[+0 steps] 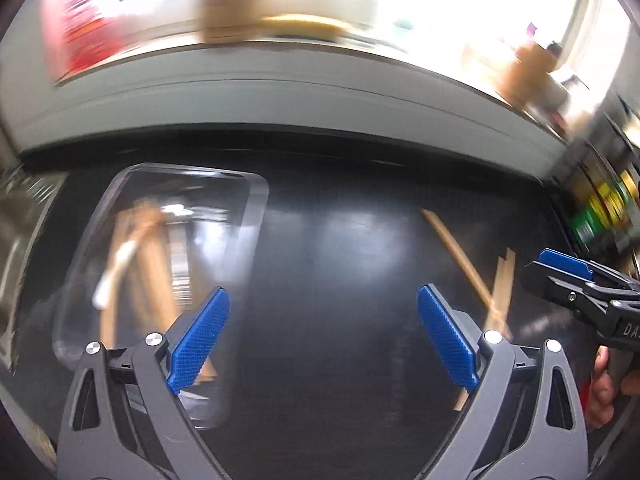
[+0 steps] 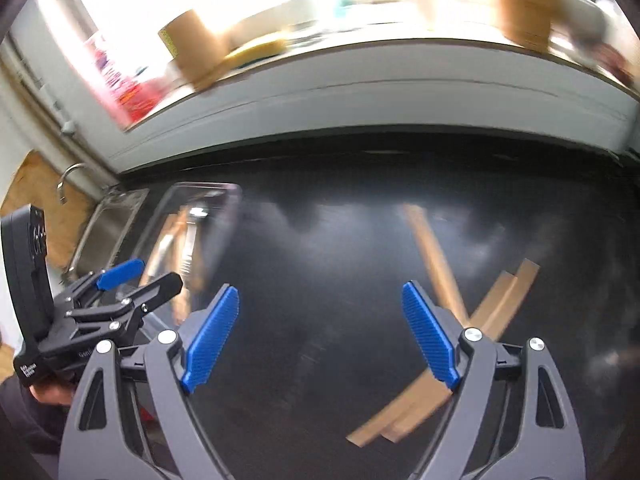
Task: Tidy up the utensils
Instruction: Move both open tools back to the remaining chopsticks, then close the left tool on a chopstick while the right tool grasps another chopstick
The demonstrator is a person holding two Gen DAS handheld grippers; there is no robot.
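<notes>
Both my grippers — left [image 1: 323, 336], right [image 2: 320, 336] — gape empty over the black counter [image 1: 340, 240]; wooden utensils [image 2: 432, 256] lie right of the clear container [image 1: 168, 240].

This looks like a kitchen. A dark countertop [image 2: 320, 260] runs along a pale wall, and at its left end sits a steel sink [image 2: 108, 224] with a curved tap [image 2: 68, 178] above it. A clear plastic tray [image 1: 244, 220] on the counter holds wooden utensils [image 1: 148, 264], and more wooden utensils [image 2: 432, 256] lie loose nearby. A shelf [image 2: 360, 60] above carries blurred boxes and packets.
</notes>
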